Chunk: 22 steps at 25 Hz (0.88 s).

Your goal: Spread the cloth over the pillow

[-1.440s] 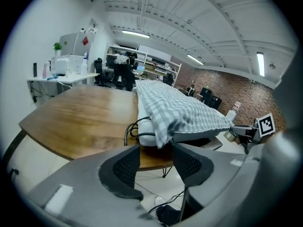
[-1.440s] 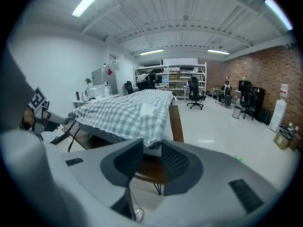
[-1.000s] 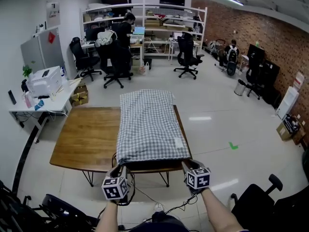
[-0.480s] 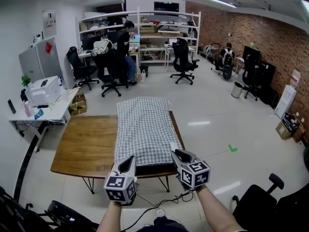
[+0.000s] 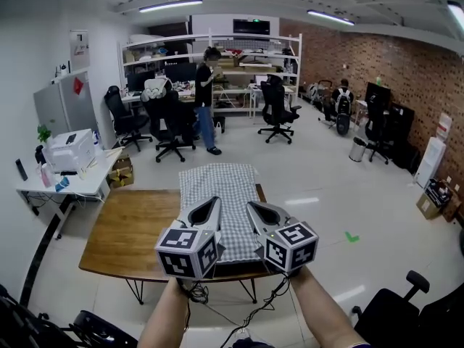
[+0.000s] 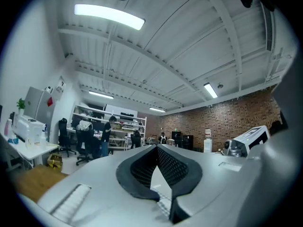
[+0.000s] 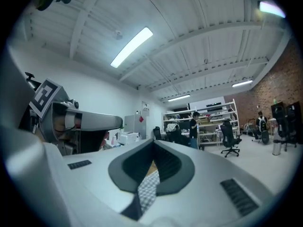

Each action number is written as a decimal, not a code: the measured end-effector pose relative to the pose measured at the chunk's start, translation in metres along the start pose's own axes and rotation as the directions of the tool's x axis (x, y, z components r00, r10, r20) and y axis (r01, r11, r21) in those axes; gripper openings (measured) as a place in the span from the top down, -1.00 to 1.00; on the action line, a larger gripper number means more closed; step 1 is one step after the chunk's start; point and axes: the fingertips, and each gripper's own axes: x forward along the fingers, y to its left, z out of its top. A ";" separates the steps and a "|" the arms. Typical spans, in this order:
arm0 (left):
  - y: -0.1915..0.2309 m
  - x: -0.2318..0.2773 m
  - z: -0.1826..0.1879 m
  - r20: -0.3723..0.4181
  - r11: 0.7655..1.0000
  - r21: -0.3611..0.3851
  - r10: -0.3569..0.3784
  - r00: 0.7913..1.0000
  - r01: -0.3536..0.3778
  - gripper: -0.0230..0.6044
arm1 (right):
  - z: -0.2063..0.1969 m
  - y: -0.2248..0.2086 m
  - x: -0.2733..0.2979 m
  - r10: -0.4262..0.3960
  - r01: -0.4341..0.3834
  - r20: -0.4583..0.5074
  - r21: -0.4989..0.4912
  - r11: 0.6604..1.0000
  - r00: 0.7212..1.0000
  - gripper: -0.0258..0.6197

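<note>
The checked cloth [image 5: 221, 183] lies flat along the wooden table [image 5: 123, 230], covering the pillow, which is hidden beneath it. Both grippers are held high and level between the head camera and the table, well above the cloth. My left gripper [image 5: 214, 201] is shut and holds nothing; its tips [image 6: 156, 146] meet. The right gripper [image 5: 251, 206] is also shut and has nothing in it; its jaws [image 7: 153, 142] have just been closing. In both gripper views the cloth shows only far off, through the slit beneath the closed tips.
A person [image 5: 206, 100] stands by the shelves at the back among office chairs [image 5: 167, 114]. A white side table with a printer [image 5: 69, 151] is at the left. A black chair [image 5: 406, 310] stands at the lower right. Cables hang under the table's near edge.
Both grippers rose from the cloth's near corners at the table edge to up in front of the camera, and their jaws closed. The cloth stayed on the table. The person at the back stepped right.
</note>
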 end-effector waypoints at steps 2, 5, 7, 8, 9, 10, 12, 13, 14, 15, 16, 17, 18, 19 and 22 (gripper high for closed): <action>0.003 0.012 0.004 -0.007 0.999 0.031 0.026 1.000 -0.026 0.89 | 0.010 0.001 0.007 -0.001 0.001 0.011 -0.015 1.000 1.000 0.91; 0.012 0.028 -0.018 -0.059 0.998 0.038 0.045 0.997 -0.042 0.89 | 0.015 -0.001 0.015 -0.006 0.006 0.019 -0.013 1.000 1.000 0.91; 0.017 0.034 -0.042 -0.097 0.999 0.018 0.043 0.994 -0.042 0.89 | 0.010 -0.003 0.017 -0.001 0.001 0.014 -0.004 1.000 1.000 0.91; 0.020 0.036 -0.053 -0.116 0.999 0.008 0.041 0.992 -0.041 0.89 | 0.006 -0.005 0.017 0.002 -0.002 0.008 0.002 1.000 1.000 0.91; 0.022 0.037 -0.064 -0.133 0.999 -0.001 0.038 0.990 -0.039 0.89 | 0.001 -0.006 0.018 0.004 -0.005 0.002 0.010 1.000 1.000 0.91; 0.025 0.038 -0.072 -0.146 0.999 -0.007 0.036 0.989 -0.037 0.89 | -0.003 -0.008 0.020 0.007 -0.007 -0.003 0.019 1.000 1.000 0.90; 0.030 0.039 -0.084 -0.160 0.999 -0.009 0.036 0.986 -0.038 0.89 | -0.011 -0.010 0.022 0.012 -0.011 -0.017 0.035 0.999 1.000 0.91; 0.032 0.039 -0.087 -0.164 0.999 -0.007 0.039 0.986 -0.040 0.89 | -0.015 -0.011 0.024 0.013 -0.013 -0.025 0.037 0.999 1.000 0.90; 0.034 0.039 -0.090 -0.168 0.999 -0.007 0.040 0.985 -0.042 0.89 | -0.017 -0.012 0.025 0.015 -0.014 -0.031 0.037 0.999 0.999 0.90; 0.036 0.039 -0.092 -0.171 0.999 -0.009 0.042 0.984 -0.044 0.89 | -0.019 -0.012 0.027 0.016 -0.015 -0.036 0.037 0.999 0.999 0.90; 0.037 0.039 -0.093 -0.174 0.999 -0.013 0.043 0.984 -0.046 0.89 | -0.020 -0.013 0.028 0.018 -0.016 -0.039 0.039 0.999 0.999 0.90; 0.039 0.040 -0.093 -0.175 0.999 -0.016 0.043 0.984 -0.047 0.89 | -0.021 -0.013 0.030 0.019 -0.017 -0.040 0.041 0.999 0.999 0.90; 0.042 0.040 -0.094 -0.176 0.999 -0.019 0.043 0.983 -0.047 0.89 | -0.023 -0.014 0.032 0.020 -0.018 -0.042 0.043 0.999 0.999 0.90; 0.044 0.041 -0.094 -0.176 0.999 -0.020 0.043 0.983 -0.047 0.89 | -0.024 -0.014 0.035 0.022 -0.020 -0.045 0.044 0.999 0.999 0.90; 0.051 0.044 -0.095 -0.178 0.999 -0.020 0.044 0.983 -0.048 0.89 | -0.027 -0.016 0.043 0.027 -0.024 -0.052 0.048 0.999 0.998 0.91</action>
